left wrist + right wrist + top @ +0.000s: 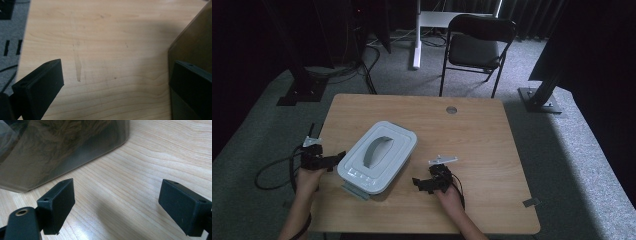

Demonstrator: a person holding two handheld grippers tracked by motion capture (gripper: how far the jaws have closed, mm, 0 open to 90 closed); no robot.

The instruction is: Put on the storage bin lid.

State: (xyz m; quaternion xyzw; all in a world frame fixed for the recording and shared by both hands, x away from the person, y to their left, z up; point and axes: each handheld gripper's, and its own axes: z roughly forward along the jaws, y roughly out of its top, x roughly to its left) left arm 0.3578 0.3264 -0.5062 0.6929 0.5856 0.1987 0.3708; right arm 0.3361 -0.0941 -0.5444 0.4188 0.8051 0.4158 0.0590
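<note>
On the pale wooden table [472, 135], the left gripper [332, 160] lies low at the near-left edge, jaws spread wide, just beside one rounded grey plastic lidded box [377, 156] with a smooth handled lid and translucent smoky walls. At its right, the right gripper [418, 183] rests, jaws likewise spread, empty.

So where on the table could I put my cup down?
The far half of the table, behind the box, is bare. So is the whole right side, past the right gripper. It is crowded front left, where the left gripper sits close beside the box.
</note>
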